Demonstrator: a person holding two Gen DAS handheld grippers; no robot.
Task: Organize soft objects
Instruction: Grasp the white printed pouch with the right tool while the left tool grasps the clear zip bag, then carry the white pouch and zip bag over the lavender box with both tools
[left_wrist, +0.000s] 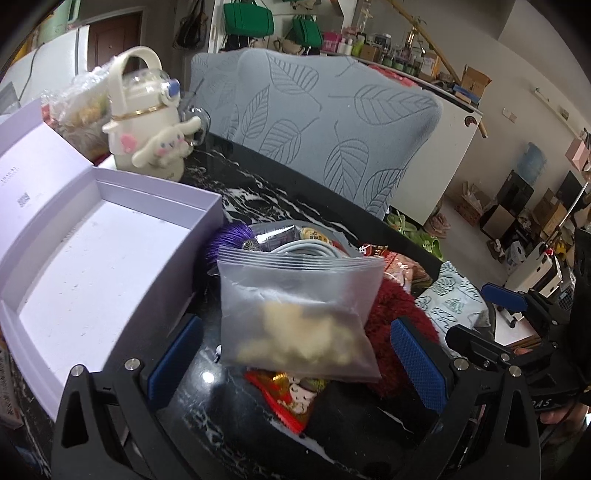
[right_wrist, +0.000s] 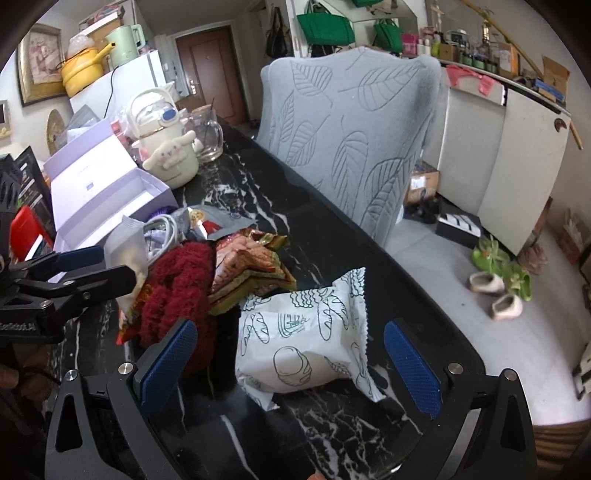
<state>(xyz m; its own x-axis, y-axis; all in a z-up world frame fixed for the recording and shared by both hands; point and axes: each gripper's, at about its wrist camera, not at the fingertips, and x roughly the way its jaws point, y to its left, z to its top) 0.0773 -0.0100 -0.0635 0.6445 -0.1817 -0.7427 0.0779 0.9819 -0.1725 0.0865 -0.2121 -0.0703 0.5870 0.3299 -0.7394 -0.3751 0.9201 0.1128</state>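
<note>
Left gripper (left_wrist: 295, 354) spread wide around frosted zip-lock plastic bag (left_wrist: 295, 317); right gripper (right_wrist: 291, 362) released, straddling white printed snack packet (right_wrist: 306, 347). Close gently mid-bag, then carry toward open lilac cardboard box (left_wrist: 110, 251).

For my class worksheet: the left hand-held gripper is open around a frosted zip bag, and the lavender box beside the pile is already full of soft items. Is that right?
Not quite. The lavender box is empty, as the left wrist view shows. The rest holds: the left hand-held gripper is open around the frosted zip bag.
</note>
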